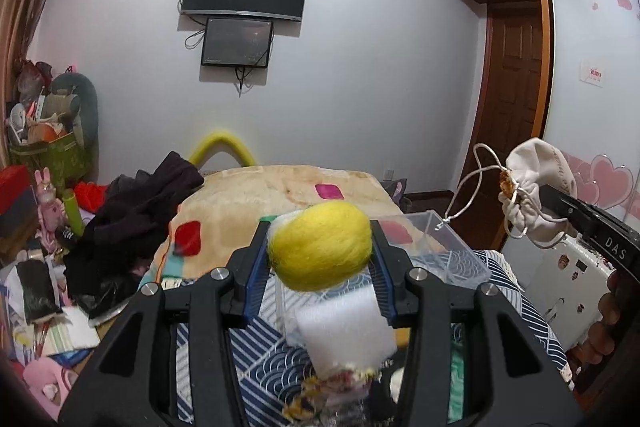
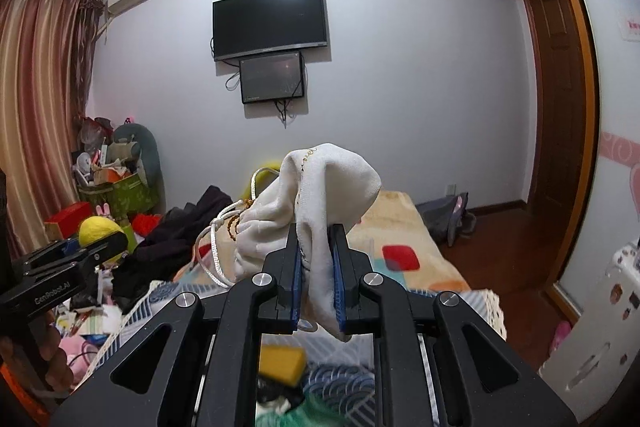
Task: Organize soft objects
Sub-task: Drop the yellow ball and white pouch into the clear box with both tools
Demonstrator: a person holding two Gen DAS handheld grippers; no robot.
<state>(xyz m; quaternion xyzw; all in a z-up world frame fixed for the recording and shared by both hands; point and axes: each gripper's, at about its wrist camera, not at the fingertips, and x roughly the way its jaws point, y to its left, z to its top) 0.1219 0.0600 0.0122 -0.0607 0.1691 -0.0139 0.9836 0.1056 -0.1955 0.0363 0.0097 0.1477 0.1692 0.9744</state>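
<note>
My left gripper (image 1: 320,247) is shut on a yellow wool ball (image 1: 320,245) and holds it in the air above the bed; the ball also shows in the right wrist view (image 2: 98,229). My right gripper (image 2: 316,259) is shut on a cream drawstring pouch (image 2: 320,187) with white cords and holds it up; the pouch shows in the left wrist view (image 1: 536,187) at the right. A clear plastic box (image 1: 452,251) stands on the bed beyond the ball. A white sponge block (image 1: 346,331) lies below the left gripper. A yellow sponge (image 2: 280,363) lies below the right gripper.
The bed has a beige blanket (image 1: 280,195) with coloured patches and a blue patterned cloth (image 1: 256,351). Dark clothes (image 1: 140,207) pile at its left edge. Clutter and boxes (image 1: 48,147) fill the left floor. A white appliance (image 2: 600,327) stands at the right.
</note>
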